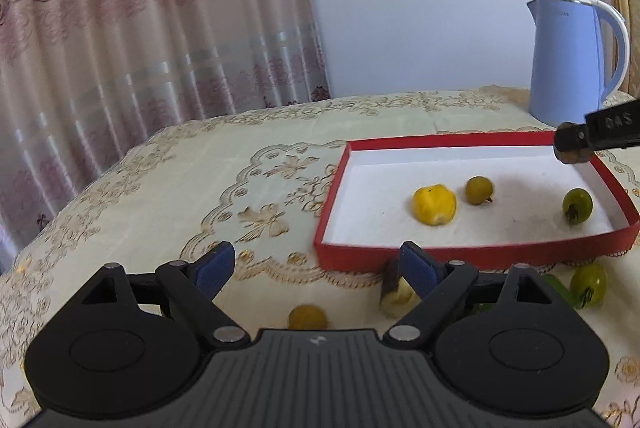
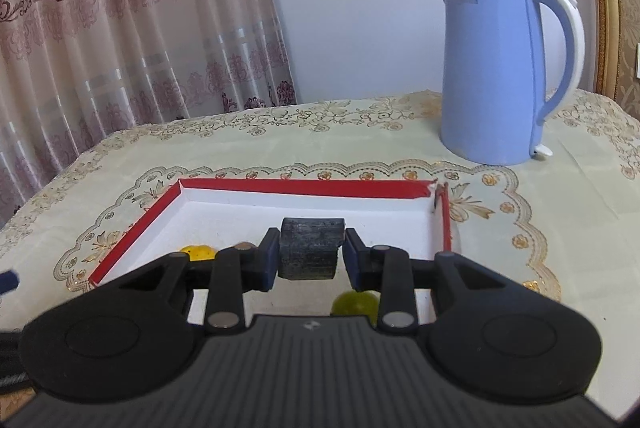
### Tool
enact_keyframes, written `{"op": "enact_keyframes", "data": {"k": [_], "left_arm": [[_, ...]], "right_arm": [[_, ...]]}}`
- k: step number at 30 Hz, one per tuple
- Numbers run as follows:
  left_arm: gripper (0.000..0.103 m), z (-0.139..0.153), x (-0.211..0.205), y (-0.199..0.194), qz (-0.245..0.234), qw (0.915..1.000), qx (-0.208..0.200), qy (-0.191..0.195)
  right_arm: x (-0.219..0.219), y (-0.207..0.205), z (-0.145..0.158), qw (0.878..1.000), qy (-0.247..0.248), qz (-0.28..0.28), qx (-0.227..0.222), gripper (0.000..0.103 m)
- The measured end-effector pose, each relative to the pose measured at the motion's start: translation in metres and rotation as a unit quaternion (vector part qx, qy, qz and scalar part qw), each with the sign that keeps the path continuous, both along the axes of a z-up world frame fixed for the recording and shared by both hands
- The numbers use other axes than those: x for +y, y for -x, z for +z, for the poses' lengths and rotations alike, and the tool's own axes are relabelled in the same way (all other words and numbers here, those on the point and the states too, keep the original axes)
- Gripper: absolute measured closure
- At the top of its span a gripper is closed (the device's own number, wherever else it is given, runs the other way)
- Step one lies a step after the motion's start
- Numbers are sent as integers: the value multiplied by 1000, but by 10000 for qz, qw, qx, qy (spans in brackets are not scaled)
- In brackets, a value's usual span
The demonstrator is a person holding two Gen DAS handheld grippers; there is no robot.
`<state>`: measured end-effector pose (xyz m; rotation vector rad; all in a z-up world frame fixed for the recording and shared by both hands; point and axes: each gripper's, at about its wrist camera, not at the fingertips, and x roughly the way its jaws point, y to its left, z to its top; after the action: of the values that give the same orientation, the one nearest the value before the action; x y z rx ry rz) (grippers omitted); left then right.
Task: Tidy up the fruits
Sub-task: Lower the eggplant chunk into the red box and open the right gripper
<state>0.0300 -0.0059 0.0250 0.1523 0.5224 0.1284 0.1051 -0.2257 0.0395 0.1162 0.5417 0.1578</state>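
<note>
A red box [image 1: 440, 254] with a white inside lies on the tablecloth. In it are a yellow fruit [image 1: 434, 204], an olive round fruit [image 1: 479, 190] and a green fruit [image 1: 577, 206]. Outside its front wall lie a small yellow-brown fruit [image 1: 307, 317], a dark-skinned pale piece [image 1: 394, 292] and a green fruit [image 1: 588, 284]. My left gripper [image 1: 318, 266] is open just before that wall, with nothing between its pads. My right gripper [image 2: 311, 256] is shut on a dark rough chunk [image 2: 311, 248] above the box [image 2: 300, 186], over the yellow fruit [image 2: 196, 252] and a green fruit [image 2: 354, 302].
A light blue kettle [image 2: 492, 68] stands behind the box at the back right of the table. A patterned curtain [image 1: 140, 48] hangs to the left beyond the table's rounded edge. A gold frame [image 2: 600, 8] runs up the right side.
</note>
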Motion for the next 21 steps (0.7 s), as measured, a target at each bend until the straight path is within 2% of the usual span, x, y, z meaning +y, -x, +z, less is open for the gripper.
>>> {"op": "enact_keyframes", "data": {"k": [7, 13, 21], "left_arm": [[14, -11, 3, 23, -105, 9998, -193, -2], [13, -20, -8, 27, -220, 9993, -189, -228], [13, -27, -9, 27, -271, 9994, -168, -160]], "right_arm": [[8, -21, -9, 9996, 221, -121, 139, 71], [10, -32, -19, 9990, 238, -263, 283, 71], [12, -38, -27, 9983, 291, -339, 372, 71]]}}
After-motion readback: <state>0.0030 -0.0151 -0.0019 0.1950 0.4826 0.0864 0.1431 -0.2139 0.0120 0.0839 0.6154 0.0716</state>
